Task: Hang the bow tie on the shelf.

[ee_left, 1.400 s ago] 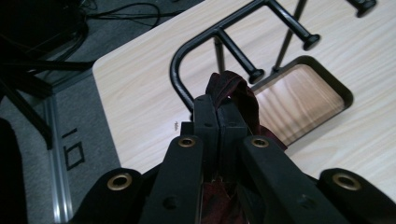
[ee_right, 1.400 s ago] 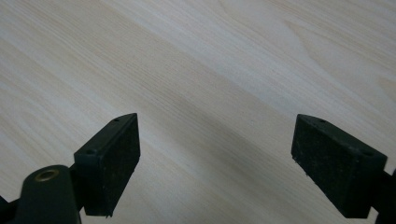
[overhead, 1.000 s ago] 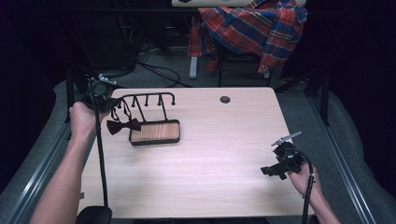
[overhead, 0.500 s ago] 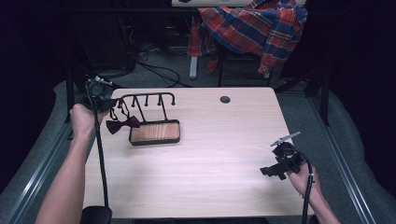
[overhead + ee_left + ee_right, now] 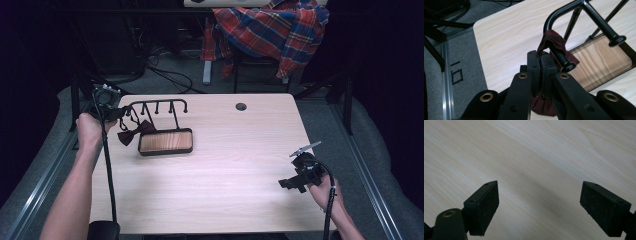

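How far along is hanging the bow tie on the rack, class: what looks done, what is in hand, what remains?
Done: the bow tie has been brought to the rack, its strap draped at one peg. In hand: the left tool is shut on the strap. Left: letting go. The right tool is open over the bare table.

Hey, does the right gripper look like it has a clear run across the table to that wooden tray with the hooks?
Probably yes. The right gripper hangs open at the table's near right corner, and only bare wood lies between it and the tray. The left gripper, shut on the bow tie, crowds only the tray's far left end.
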Tool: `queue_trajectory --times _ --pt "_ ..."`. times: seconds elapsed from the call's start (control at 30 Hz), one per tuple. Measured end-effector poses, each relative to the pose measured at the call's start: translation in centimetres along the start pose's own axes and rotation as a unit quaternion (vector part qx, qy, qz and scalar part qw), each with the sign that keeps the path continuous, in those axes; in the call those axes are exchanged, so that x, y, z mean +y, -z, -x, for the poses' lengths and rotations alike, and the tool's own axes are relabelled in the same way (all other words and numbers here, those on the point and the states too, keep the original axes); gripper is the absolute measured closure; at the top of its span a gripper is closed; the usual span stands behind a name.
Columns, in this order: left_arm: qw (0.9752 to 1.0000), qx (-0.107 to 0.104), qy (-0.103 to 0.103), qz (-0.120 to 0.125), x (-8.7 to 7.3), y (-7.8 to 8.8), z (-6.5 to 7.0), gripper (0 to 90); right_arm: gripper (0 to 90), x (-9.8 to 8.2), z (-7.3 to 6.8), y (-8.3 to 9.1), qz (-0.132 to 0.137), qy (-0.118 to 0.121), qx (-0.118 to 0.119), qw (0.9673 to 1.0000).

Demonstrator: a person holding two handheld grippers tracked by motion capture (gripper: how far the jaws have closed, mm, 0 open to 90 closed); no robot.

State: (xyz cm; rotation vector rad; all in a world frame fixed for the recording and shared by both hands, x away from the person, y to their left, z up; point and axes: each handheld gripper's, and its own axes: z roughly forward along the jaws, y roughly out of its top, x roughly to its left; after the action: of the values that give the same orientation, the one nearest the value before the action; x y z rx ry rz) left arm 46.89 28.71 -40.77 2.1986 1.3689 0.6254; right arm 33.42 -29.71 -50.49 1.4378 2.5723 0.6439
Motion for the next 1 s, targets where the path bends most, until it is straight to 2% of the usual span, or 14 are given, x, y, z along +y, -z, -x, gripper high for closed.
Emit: queue_trajectory --times 0.23,0.43,0.63,0.77,0.8,0.83,0.9,1.0 --pt "1.0 -0.002 0.001 -0.006 -0.7 -0.4 -0.1 80.8 15.5 0.0 0.0 0.0 -0.004 0.0 -0.003 1.0" --pt "0.9999 0.0 0.001 -0.013 -1.1 -0.3 -0.2 71.8 15.5 0.0 0.0 0.0 -0.005 0.002 0.0 1.0" --pt "0.9995 0.014 0.013 -0.024 -1.4 -0.2 -0.4 50.7 15.5 0.1 -0.1 -0.1 -0.005 -0.001 0.005 1.0" --pt "0.9996 0.014 0.016 -0.017 -1.6 0.0 -0.5 37.2 15.5 0.0 0.1 -0.1 -0.005 0.001 -0.001 1.0" --pt "0.9997 0.012 0.017 -0.013 -1.6 0.1 -0.6 37.2 15.5 0.0 0.1 -0.1 -0.005 0.001 -0.001 1.0" --pt "0.9997 0.007 0.023 -0.006 -1.7 0.4 -0.6 32.9 15.5 0.0 0.1 0.0 -0.01 0.003 0.0 0.9999" --pt "0.9997 0.004 0.025 -0.002 -1.8 0.5 -0.6 29.8 15.5 0.0 0.0 -0.1 -0.005 -0.001 0.006 1.0" --pt "0.9996 0.001 0.028 0.004 -1.8 0.8 -0.5 26.0 15.5 0.1 0.0 -0.1 -0.008 0.003 0.002 1.0"
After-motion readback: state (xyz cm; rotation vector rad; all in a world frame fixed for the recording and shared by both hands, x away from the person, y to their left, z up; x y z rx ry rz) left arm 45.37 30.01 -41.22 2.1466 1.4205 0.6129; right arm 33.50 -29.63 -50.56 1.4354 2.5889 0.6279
